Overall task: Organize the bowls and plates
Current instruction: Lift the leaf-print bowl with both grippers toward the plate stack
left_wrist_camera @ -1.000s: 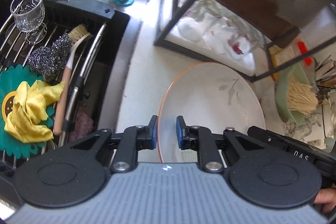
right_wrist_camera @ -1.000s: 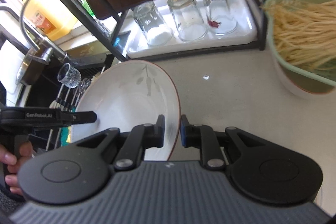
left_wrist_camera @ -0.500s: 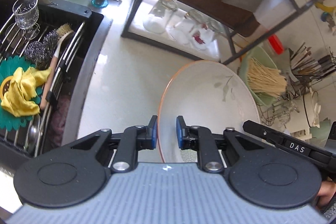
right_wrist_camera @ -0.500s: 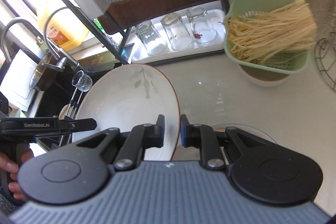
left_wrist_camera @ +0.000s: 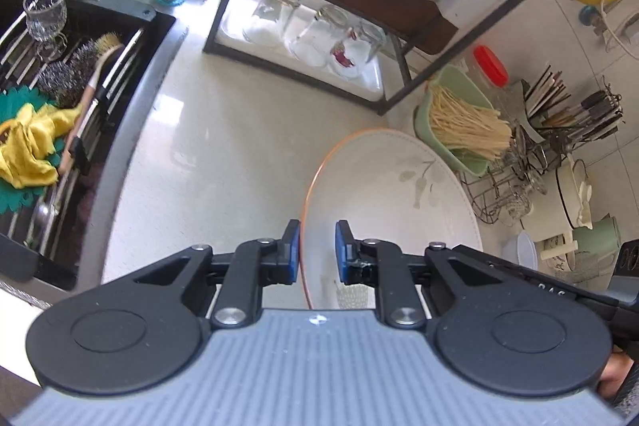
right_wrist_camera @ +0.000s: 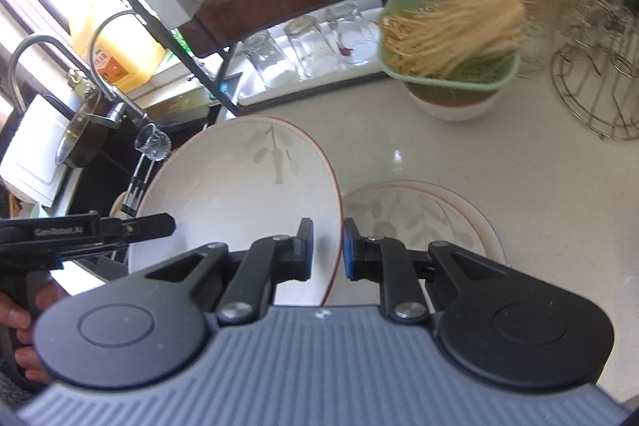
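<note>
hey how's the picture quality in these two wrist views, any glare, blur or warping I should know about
Left wrist view: strong fisheye bending of the black rack, soft glare on the counter, plate sharp. Right wrist view: window area at upper left blown out around the yellow jug, noodles slightly smeared by motion, small glint on the counter.

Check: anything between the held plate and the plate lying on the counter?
Nothing visible. Held plate, gripped by both tongs, right and left, sits left of the leaf-print plate; only bare counter around it.

Two wrist fisheyes, steeply downward, close over countertop (left_wrist_camera: 223, 162), sharing plate (left_wrist_camera: 391, 194) and glass rack (right_wrist_camera: 223, 38)
</note>
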`<action>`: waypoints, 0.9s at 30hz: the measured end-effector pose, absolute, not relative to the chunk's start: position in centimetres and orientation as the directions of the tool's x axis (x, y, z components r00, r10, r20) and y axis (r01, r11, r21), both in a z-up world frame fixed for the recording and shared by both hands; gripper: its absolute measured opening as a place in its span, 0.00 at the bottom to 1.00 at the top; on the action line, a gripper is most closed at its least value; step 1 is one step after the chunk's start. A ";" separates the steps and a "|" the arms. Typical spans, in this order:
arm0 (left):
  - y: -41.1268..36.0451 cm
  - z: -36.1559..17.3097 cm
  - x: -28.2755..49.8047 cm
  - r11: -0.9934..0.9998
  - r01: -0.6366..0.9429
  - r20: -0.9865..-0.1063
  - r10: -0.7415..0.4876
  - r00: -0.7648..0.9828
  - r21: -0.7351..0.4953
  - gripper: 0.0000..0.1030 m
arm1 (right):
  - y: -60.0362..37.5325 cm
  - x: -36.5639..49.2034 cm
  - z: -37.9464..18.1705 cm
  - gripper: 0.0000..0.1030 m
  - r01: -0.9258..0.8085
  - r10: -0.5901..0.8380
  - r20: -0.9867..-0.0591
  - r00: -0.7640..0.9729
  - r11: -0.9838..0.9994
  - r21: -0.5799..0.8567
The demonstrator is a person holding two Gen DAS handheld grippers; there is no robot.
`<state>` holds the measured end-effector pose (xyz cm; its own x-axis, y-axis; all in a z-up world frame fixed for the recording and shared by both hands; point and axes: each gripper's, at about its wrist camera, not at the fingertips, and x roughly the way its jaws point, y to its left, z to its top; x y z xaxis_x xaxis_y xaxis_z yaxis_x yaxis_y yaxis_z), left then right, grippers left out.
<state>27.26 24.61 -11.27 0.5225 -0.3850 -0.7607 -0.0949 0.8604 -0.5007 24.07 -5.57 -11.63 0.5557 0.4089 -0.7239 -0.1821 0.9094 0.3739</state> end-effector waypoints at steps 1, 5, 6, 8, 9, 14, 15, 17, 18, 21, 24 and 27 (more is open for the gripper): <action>24.2 -11.6 27.2 0.859 -0.098 -0.763 -0.388 0.517 -0.503 0.20 | -5.9 23.8 -11.9 0.18 -0.169 0.401 -0.729 0.554 0.912 0.373; 22.6 -12.6 26.8 0.863 -0.091 -0.774 -0.393 0.496 -0.496 0.20 | -7.0 23.3 -12.8 0.18 -0.133 0.379 -0.744 0.550 0.920 0.370; 22.2 -13.0 26.8 0.866 -0.090 -0.781 -0.393 0.486 -0.492 0.20 | -7.3 23.2 -13.1 0.18 -0.126 0.376 -0.747 0.548 0.920 0.371; 21.4 -13.8 26.9 0.872 -0.092 -0.793 -0.388 0.470 -0.481 0.20 | -7.7 23.2 -13.6 0.18 -0.119 0.366 -0.759 0.539 0.925 0.362; 21.0 -14.2 27.0 0.877 -0.091 -0.801 -0.383 0.461 -0.472 0.20 | -7.8 23.2 -13.9 0.18 -0.116 0.360 -0.763 0.537 0.927 0.356; 19.4 -15.1 27.8 0.902 -0.086 -0.831 -0.348 0.434 -0.423 0.20 | -8.8 23.1 -15.3 0.18 -0.113 0.350 -0.777 0.523 0.932 0.344; 19.1 -15.1 27.9 0.908 -0.083 -0.837 -0.339 0.430 -0.411 0.20 | -9.0 23.1 -15.6 0.18 -0.110 0.352 -0.778 0.521 0.931 0.348; 18.4 -15.3 28.2 0.918 -0.078 -0.845 -0.321 0.428 -0.388 0.20 | -9.6 23.1 -16.2 0.18 -0.104 0.357 -0.776 0.519 0.928 0.358; 18.1 -15.4 28.2 0.922 -0.081 -0.847 -0.310 0.432 -0.379 0.20 | -9.8 23.1 -16.4 0.18 -0.102 0.359 -0.775 0.520 0.927 0.361; 17.4 -15.6 28.4 0.932 -0.077 -0.853 -0.289 0.435 -0.355 0.20 | -10.2 23.1 -17.3 0.18 -0.090 0.349 -0.777 0.523 0.930 0.357; 16.7 -15.7 28.4 0.949 -0.056 -0.862 -0.254 0.439 -0.309 0.20 | -10.7 23.1 -18.0 0.18 -0.069 0.354 -0.781 0.514 0.925 0.374; 16.4 -16.0 28.5 0.938 -0.050 -0.853 -0.288 0.436 -0.342 0.20 | -10.9 23.1 -18.3 0.13 -0.094 0.409 -0.755 0.512 0.900 0.425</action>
